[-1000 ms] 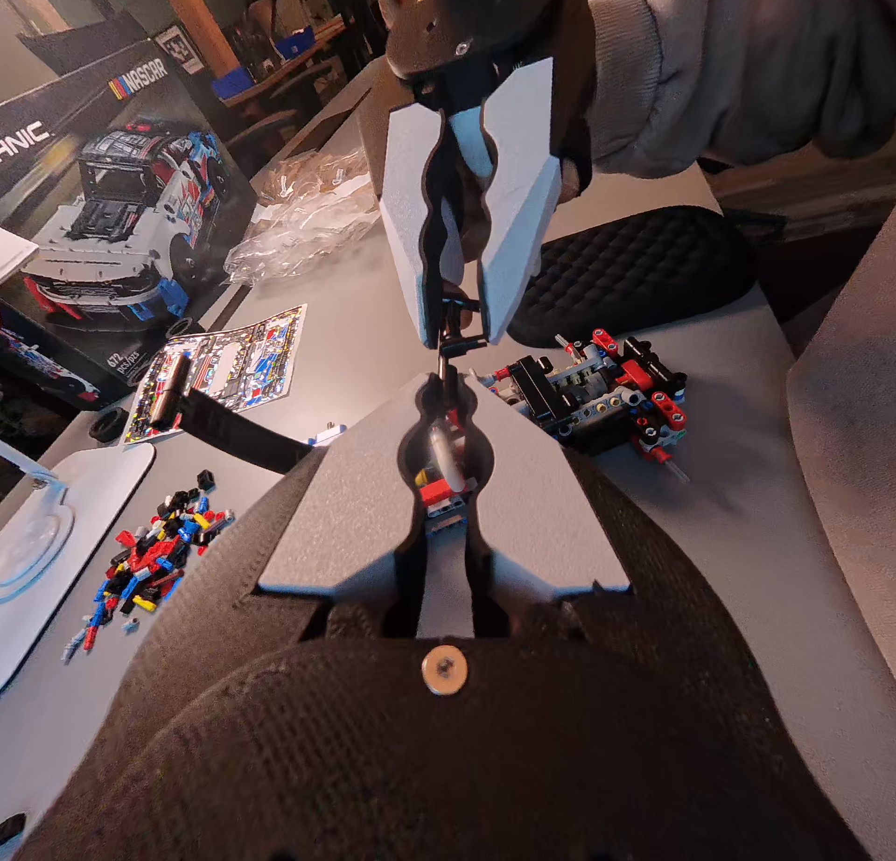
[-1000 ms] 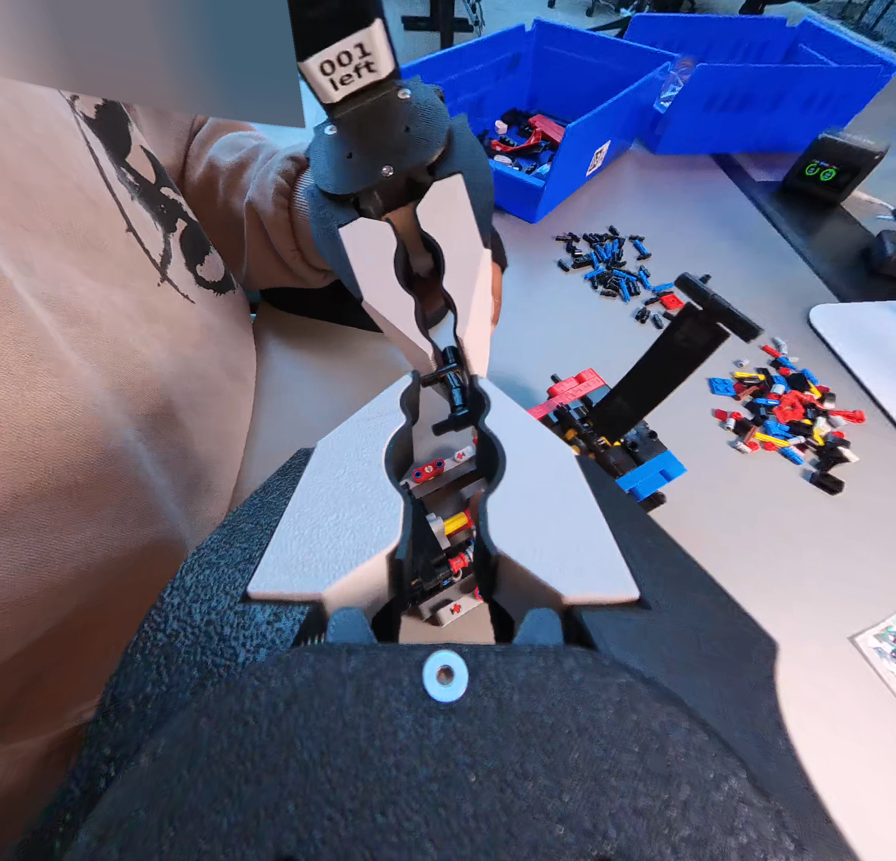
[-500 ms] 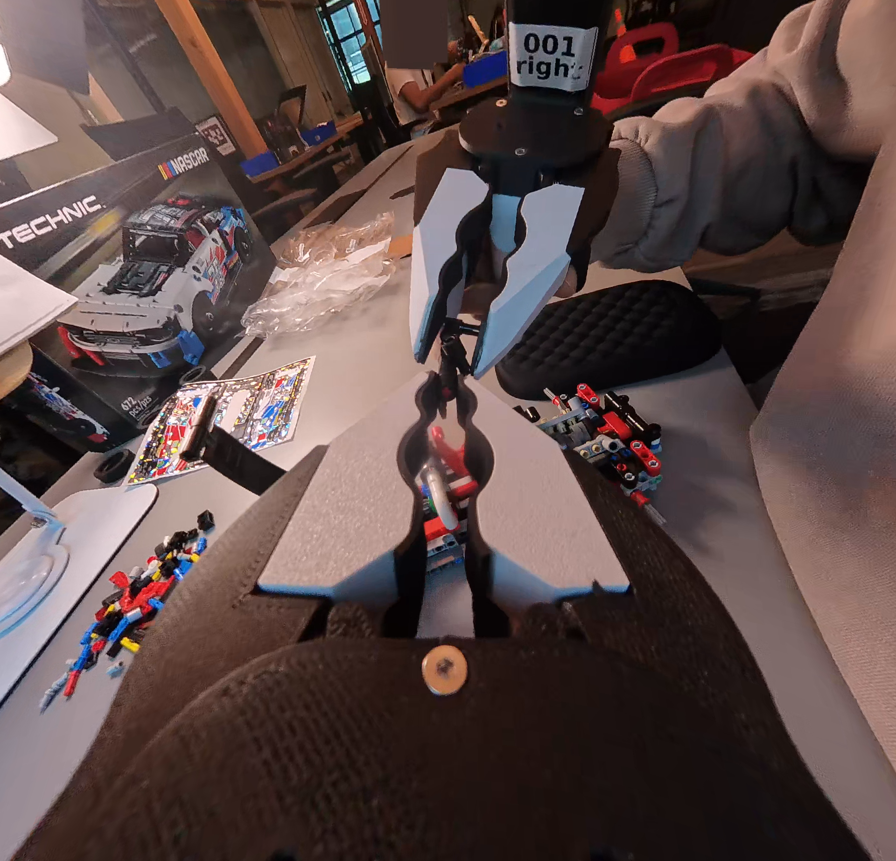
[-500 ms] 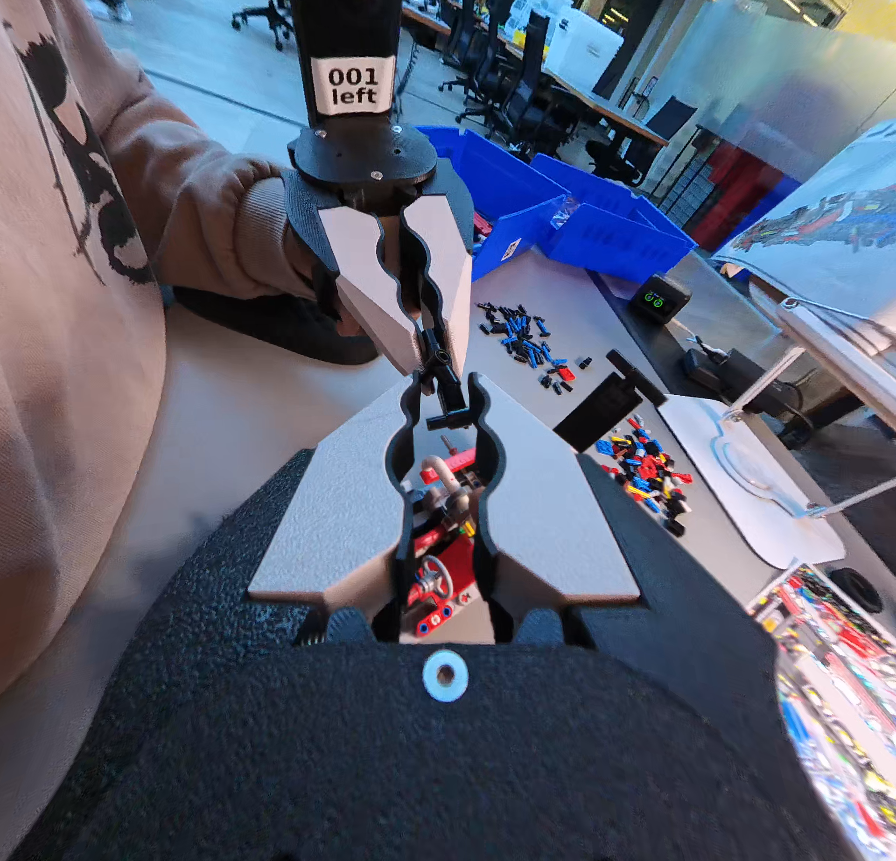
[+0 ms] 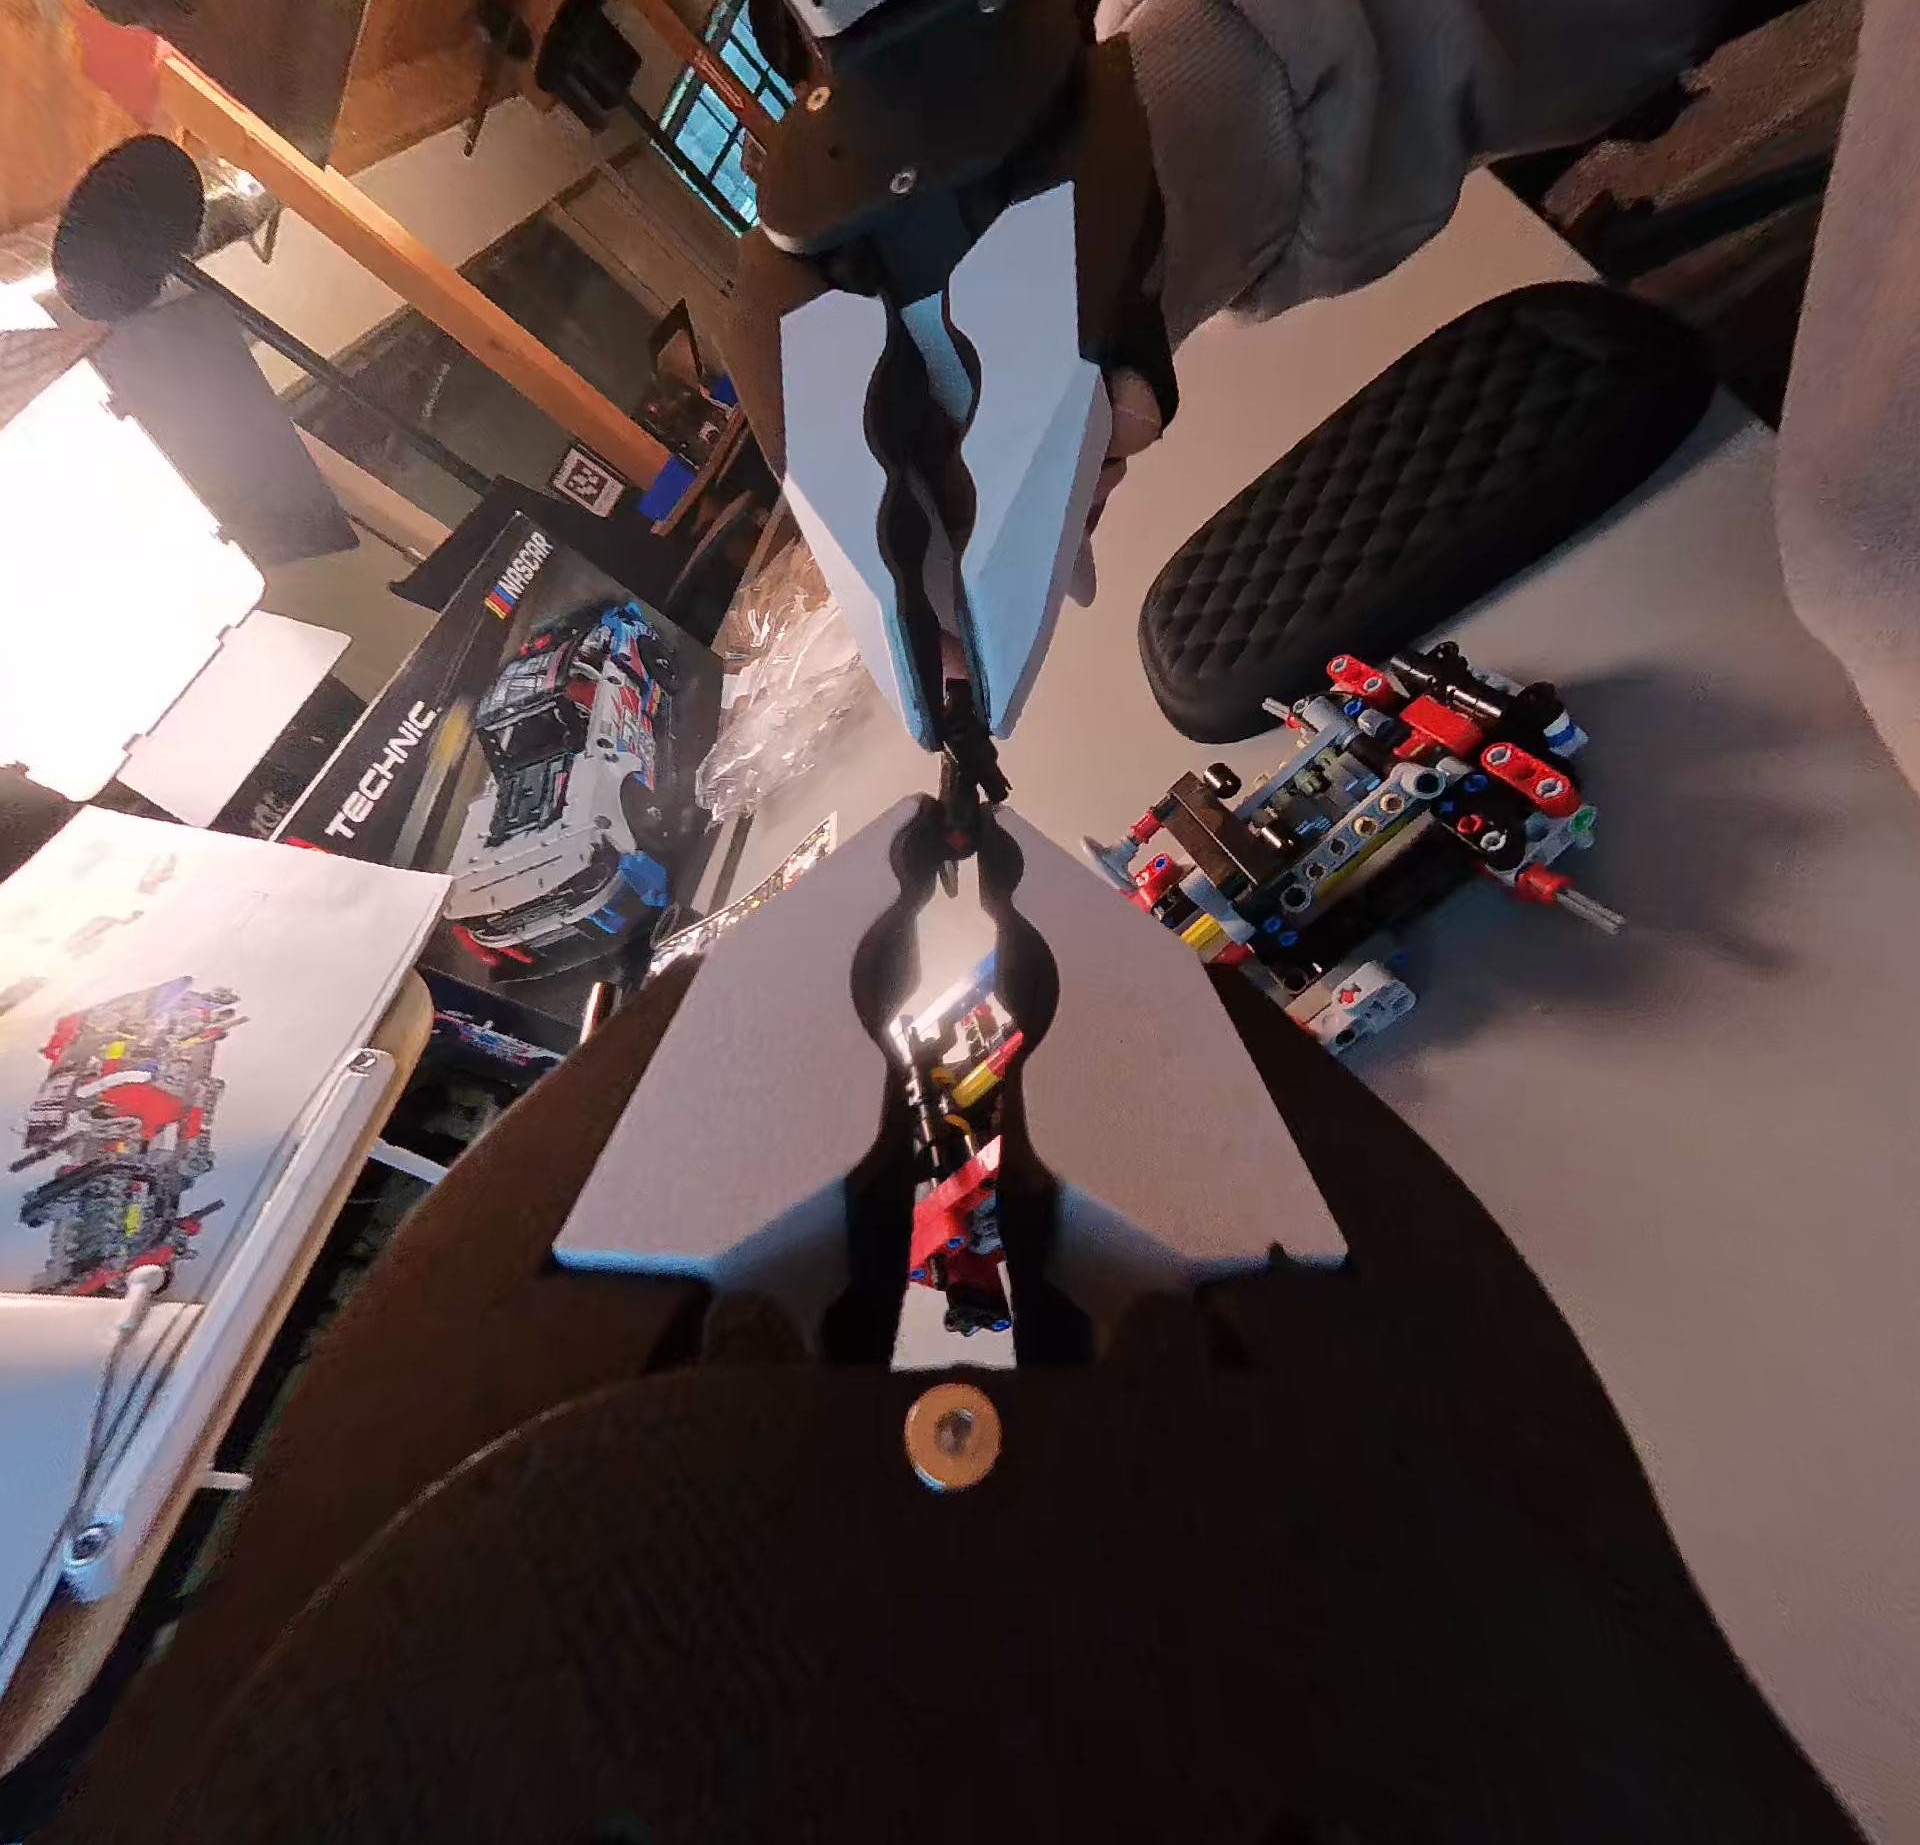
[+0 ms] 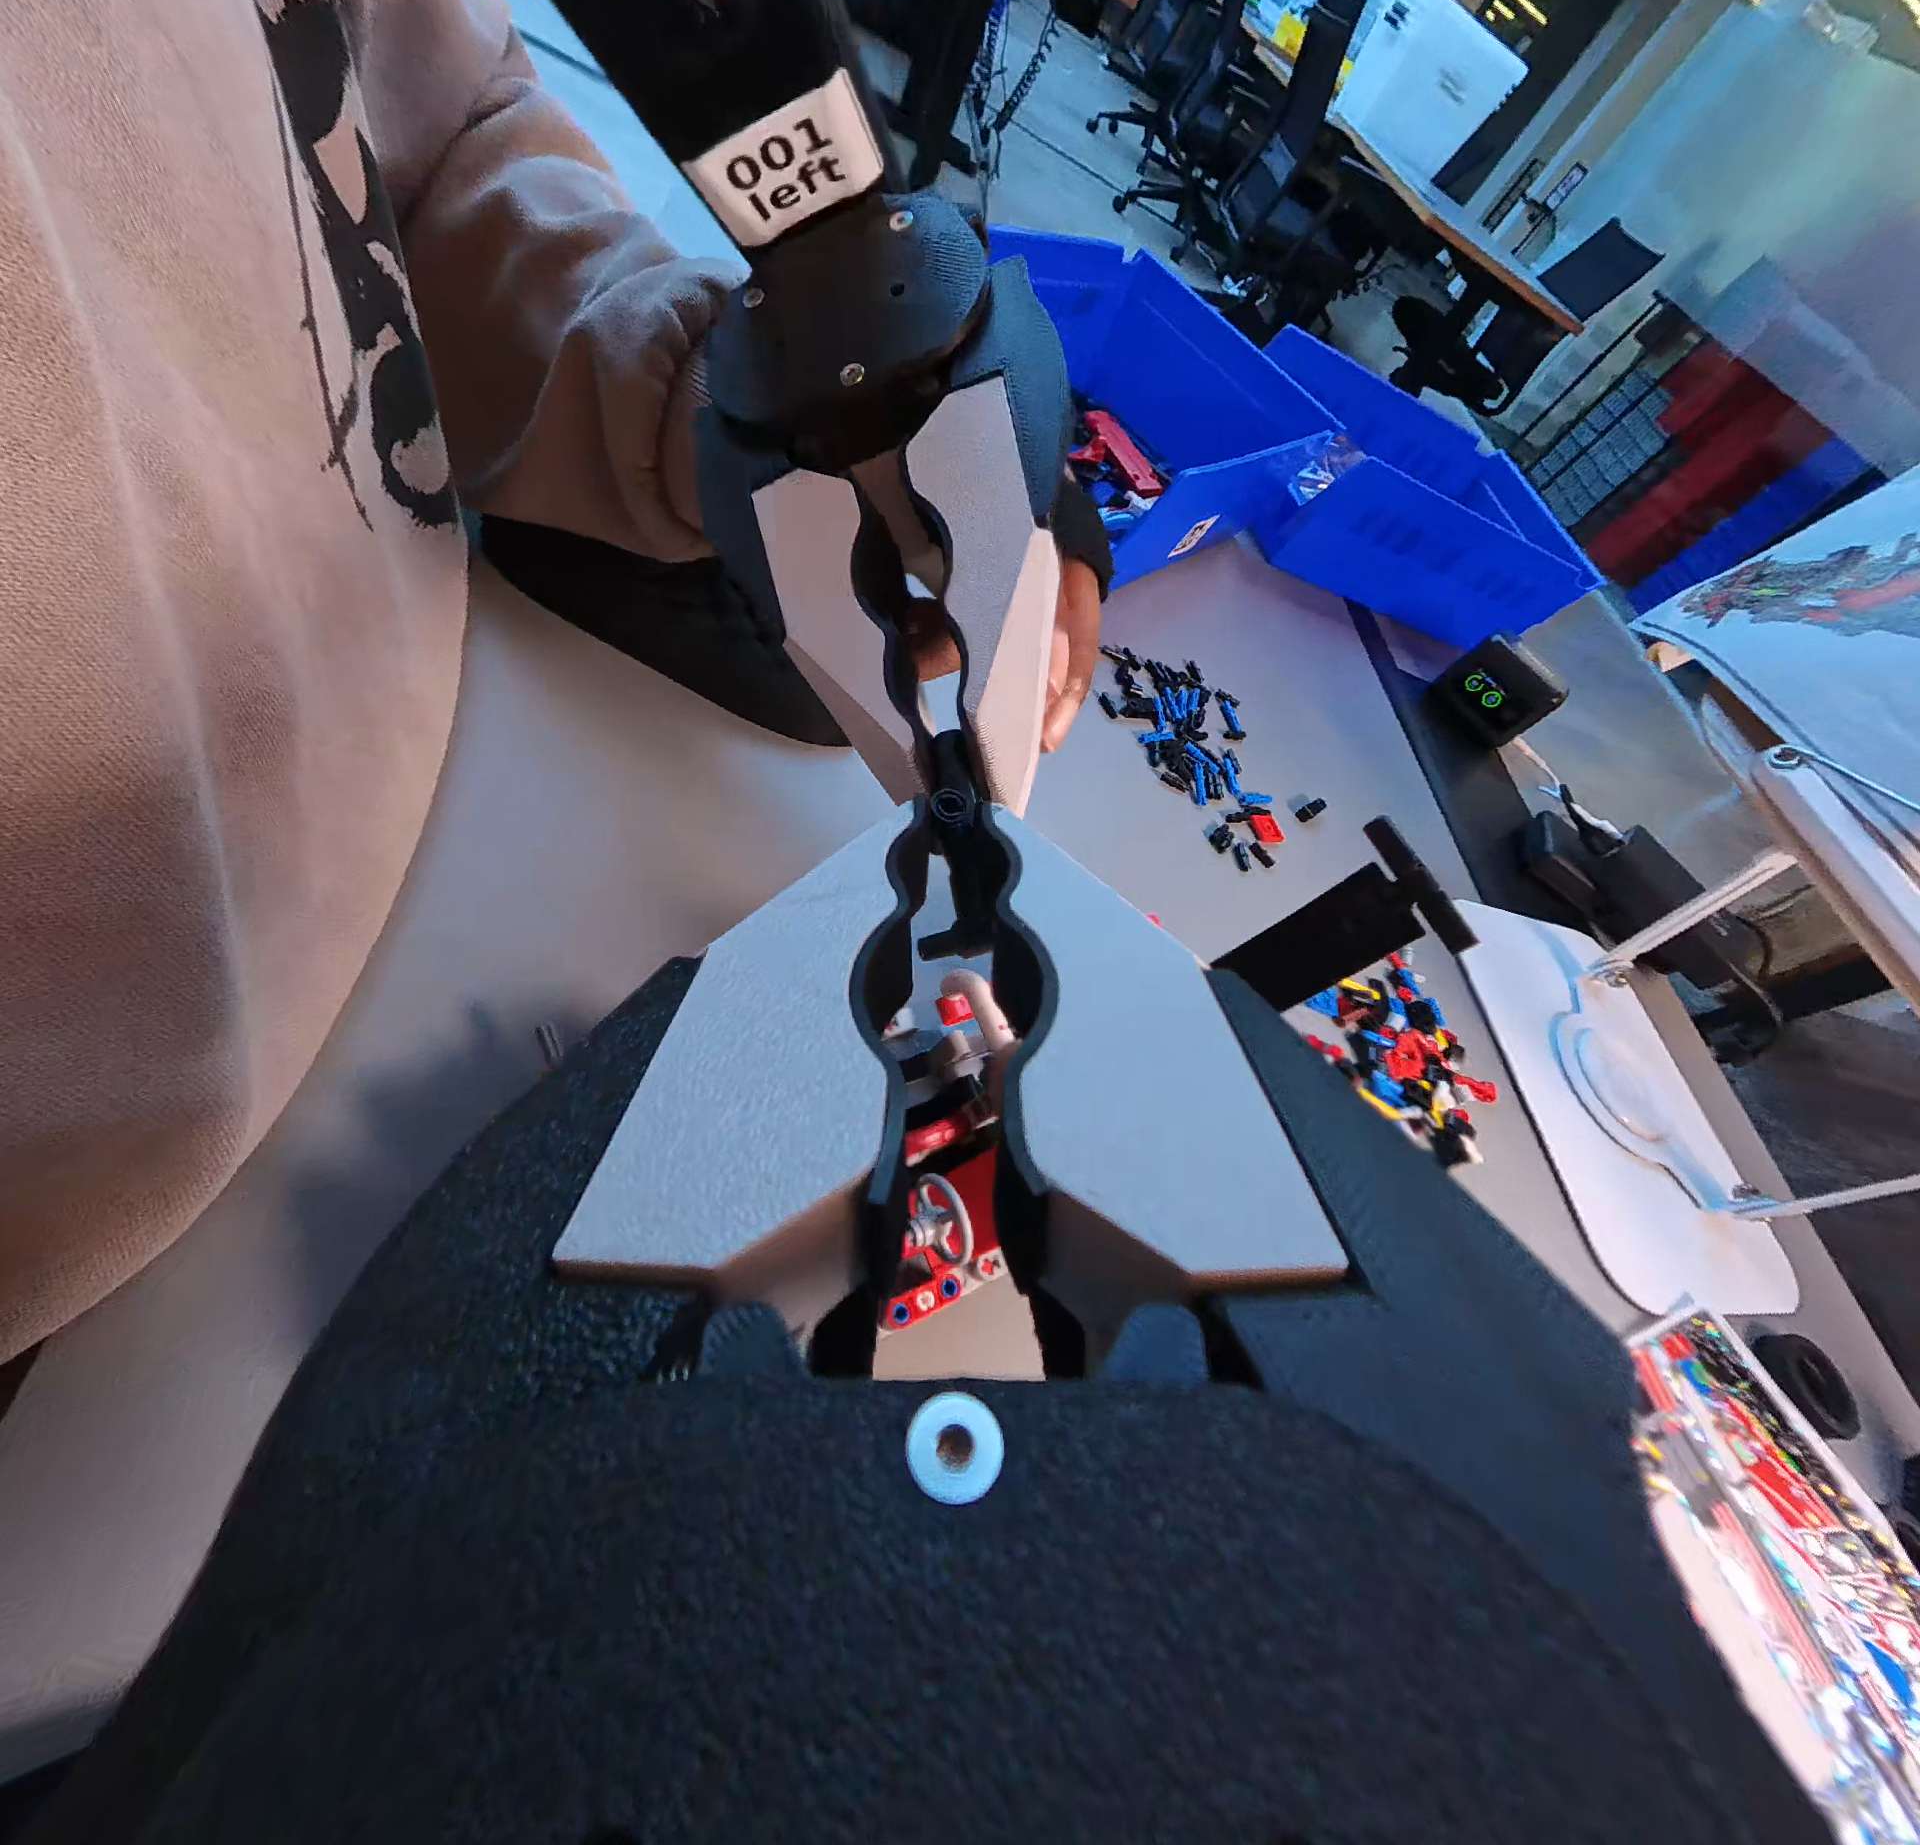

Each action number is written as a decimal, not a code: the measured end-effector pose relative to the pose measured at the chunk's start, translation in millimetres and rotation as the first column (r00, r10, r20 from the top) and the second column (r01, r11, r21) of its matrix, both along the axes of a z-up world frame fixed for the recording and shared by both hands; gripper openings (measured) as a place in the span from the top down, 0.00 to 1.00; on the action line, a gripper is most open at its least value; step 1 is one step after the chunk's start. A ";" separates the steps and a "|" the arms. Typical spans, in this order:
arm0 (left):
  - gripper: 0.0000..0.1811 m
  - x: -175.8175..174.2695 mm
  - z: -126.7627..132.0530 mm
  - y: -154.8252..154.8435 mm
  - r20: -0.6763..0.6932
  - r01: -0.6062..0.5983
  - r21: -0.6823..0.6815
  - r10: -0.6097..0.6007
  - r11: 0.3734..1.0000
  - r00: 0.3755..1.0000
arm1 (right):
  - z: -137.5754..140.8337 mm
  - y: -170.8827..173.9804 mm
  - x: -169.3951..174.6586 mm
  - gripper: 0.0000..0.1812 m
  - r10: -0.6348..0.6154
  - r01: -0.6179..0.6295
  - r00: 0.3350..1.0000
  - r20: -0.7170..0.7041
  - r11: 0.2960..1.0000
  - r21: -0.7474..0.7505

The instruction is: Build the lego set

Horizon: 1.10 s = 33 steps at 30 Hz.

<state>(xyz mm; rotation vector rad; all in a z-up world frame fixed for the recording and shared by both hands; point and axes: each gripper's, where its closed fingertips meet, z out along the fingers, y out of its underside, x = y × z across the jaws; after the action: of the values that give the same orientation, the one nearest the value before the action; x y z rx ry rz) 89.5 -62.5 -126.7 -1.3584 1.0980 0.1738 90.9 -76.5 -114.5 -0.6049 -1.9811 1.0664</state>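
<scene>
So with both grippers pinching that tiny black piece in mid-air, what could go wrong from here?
The black connector piece is held only at the fingertips of the left gripper and right gripper; a twist could pop it loose. If it drops among the loose black and blue pins, it may be hard to find.

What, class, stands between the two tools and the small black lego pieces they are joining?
Nothing visible. The left tool and the right tool meet tip to tip above the table, each shut on a small black lego piece. The partly built model sits off to one side, clear of them.
</scene>
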 end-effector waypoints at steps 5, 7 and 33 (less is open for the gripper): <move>0.97 1.2 3.6 -2.1 -0.157 -0.008 0.126 0.027 0.992 0.987 | 1.6 0.4 1.6 0.93 0.025 -0.013 0.998 0.064 0.985 -0.169; 0.97 1.1 4.4 -2.2 -0.234 -0.005 0.186 0.050 0.983 0.971 | 1.3 4.4 2.6 0.85 0.027 -0.009 0.997 0.077 0.976 -0.216; 0.93 -2.0 10.5 -4.9 0.707 0.364 -0.358 -0.005 0.860 0.707 | -10.6 9.1 -5.5 0.90 0.046 -0.039 0.999 0.025 0.976 -0.215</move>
<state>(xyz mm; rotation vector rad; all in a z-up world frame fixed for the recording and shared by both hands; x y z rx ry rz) 87.5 -67.5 -116.1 -1.5341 0.6316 -0.7734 85.4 -67.3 -125.1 -0.6987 -1.9259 1.3158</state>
